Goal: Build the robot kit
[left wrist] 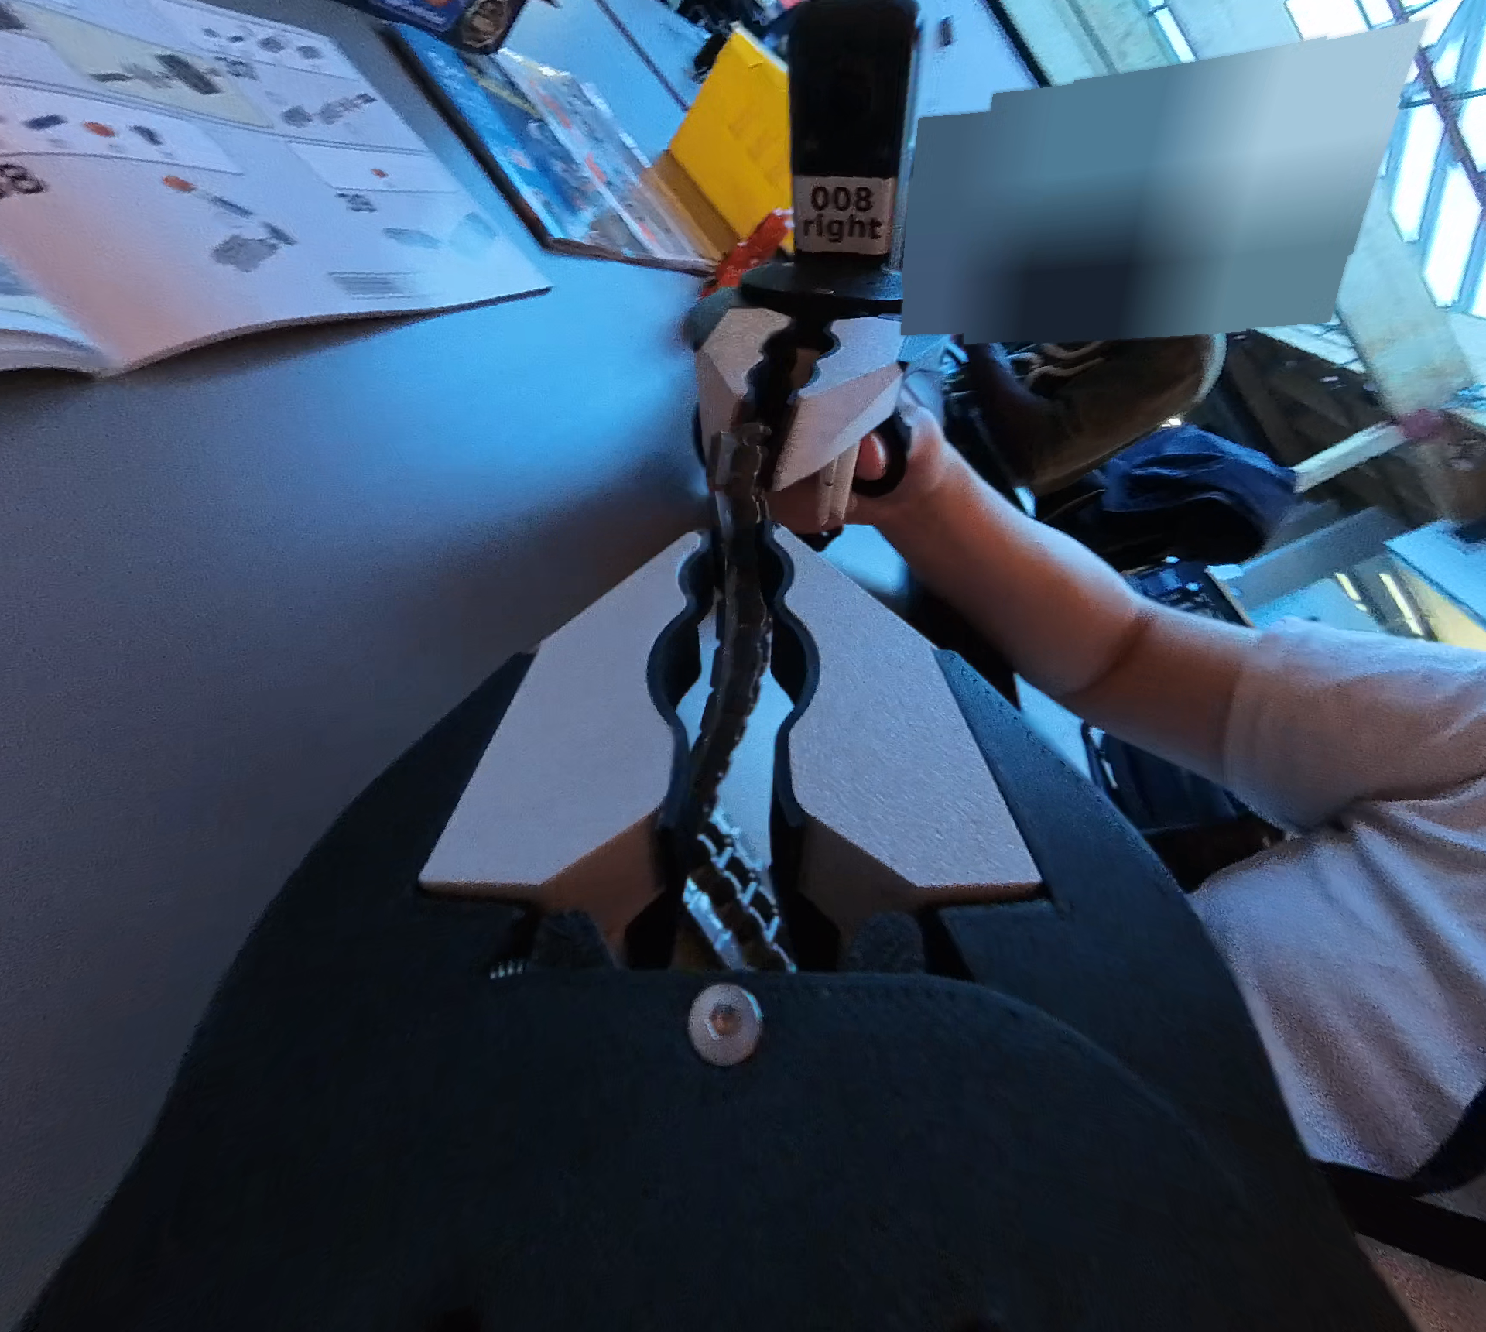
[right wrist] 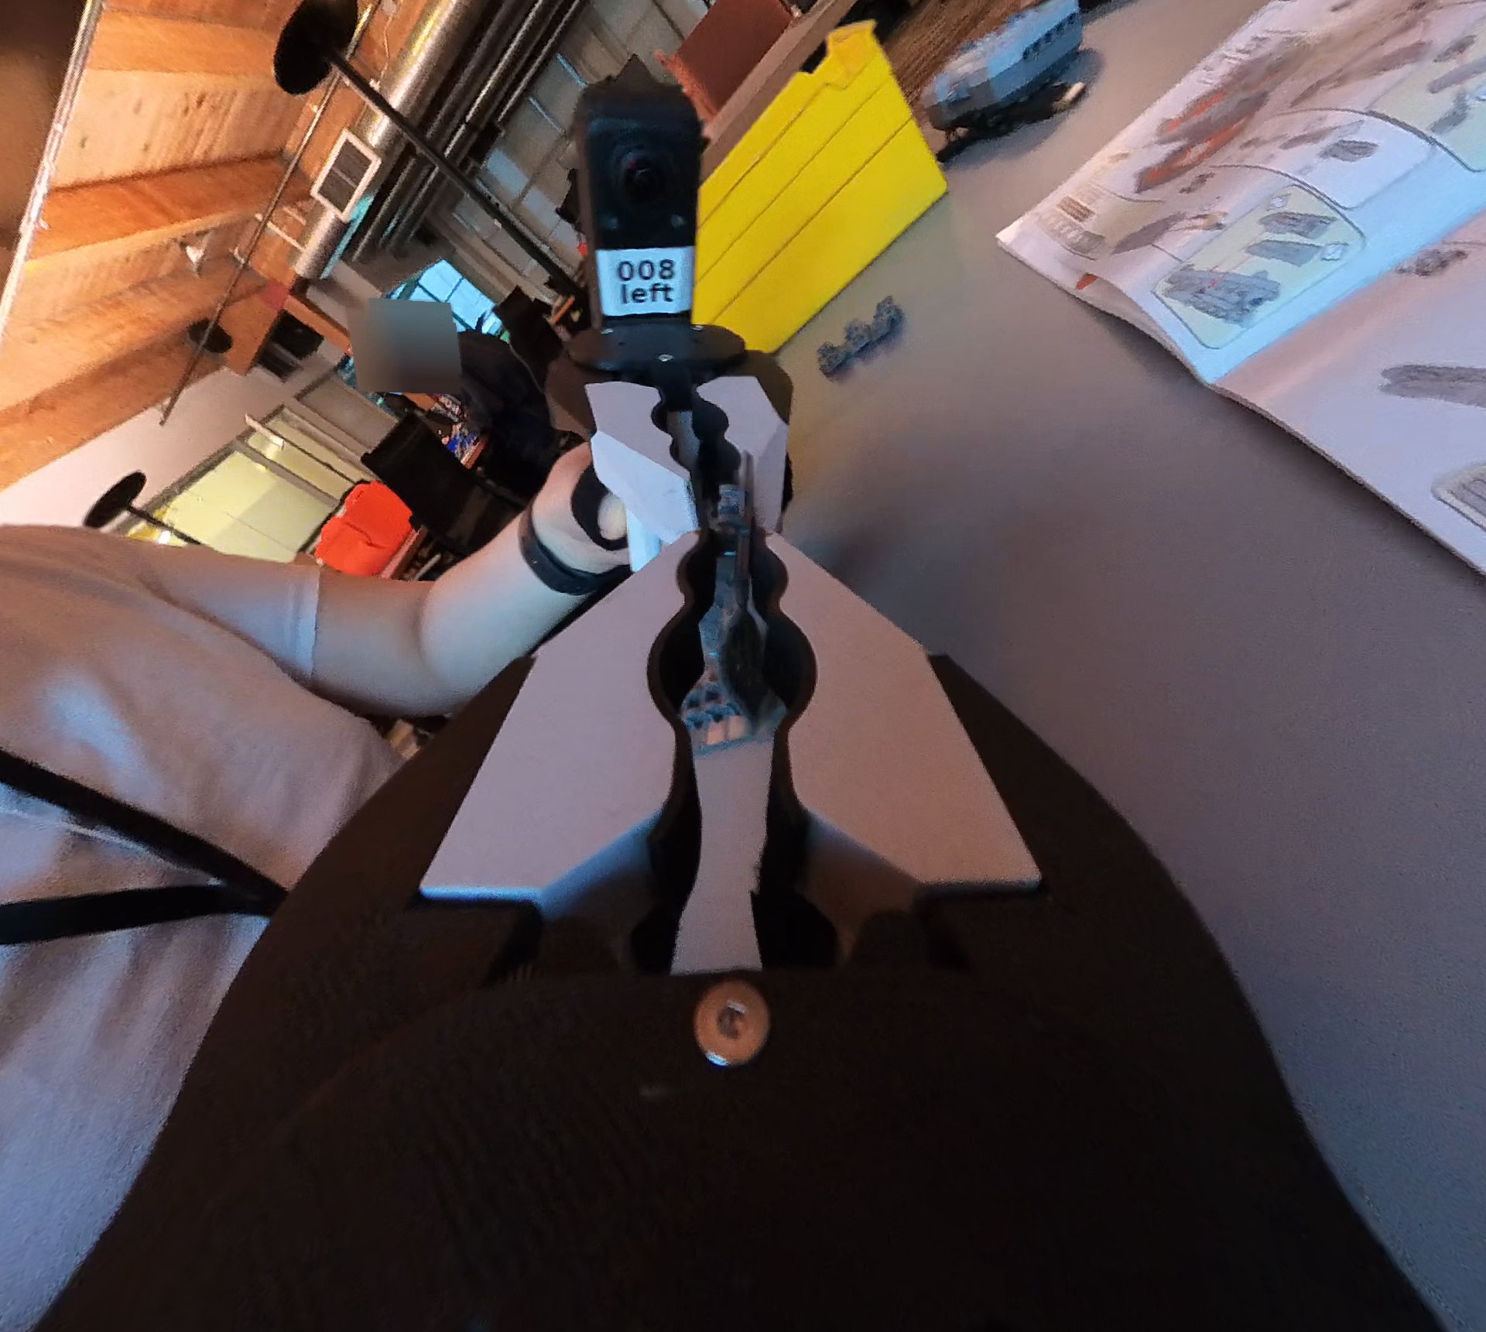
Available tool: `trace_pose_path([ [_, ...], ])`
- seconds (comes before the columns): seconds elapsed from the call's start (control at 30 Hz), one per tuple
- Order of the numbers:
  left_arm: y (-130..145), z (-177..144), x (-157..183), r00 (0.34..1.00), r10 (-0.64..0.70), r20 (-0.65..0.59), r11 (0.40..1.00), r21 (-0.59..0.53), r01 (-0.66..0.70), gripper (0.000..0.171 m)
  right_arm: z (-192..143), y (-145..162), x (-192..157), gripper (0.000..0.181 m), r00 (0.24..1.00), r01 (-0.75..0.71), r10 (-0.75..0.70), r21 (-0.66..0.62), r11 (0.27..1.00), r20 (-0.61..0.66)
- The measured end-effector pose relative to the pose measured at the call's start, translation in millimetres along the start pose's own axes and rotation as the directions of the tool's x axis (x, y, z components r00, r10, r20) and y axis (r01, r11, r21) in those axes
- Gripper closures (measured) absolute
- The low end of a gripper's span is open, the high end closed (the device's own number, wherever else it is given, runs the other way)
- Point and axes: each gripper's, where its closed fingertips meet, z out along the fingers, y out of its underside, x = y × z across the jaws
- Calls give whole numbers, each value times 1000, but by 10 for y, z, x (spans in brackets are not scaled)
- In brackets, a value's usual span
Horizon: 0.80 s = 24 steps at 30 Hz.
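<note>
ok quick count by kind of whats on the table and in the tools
tools: 2, left tool and right tool, both shut on the brick strip
brick strip held between them: 1
open instruction booklet: 1
yellow bin: 1
small grey brick piece lying loose: 1
grey brick vehicle: 1
total: 7

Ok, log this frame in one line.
left gripper: shut on brick strip | right gripper: shut on same strip | facing each other above grey table

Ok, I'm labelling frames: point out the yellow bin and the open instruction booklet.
yellow bin [right wrist: 812,208], right wrist view, on its ribbed side wall.
instruction booklet [left wrist: 241,168], left wrist view, on the open printed page.
</note>
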Motion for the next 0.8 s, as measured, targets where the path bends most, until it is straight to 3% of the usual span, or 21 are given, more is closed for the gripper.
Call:
trace_pose_path([
  [0.1,38,-45,-216,993,-64,99,998,-13,65,158,-39,94,241,175,995,-6,0,-59,998,-99],
  [0.27,-79,-169,-236,987,-149,66,987,68,145,157,-30,197,371,175,990,-26,4,-152,988,-139],
  [0.53,42,-156,-403,978,-39,205,999,-22,45,154,-100,117,373,175,989,16,-31,-100,995,-145],
  [0.8,55,-171,-432,959,30,280,999,-32,-22,155,-192,87,540,175,966,15,-39,-94,995,-256],
])
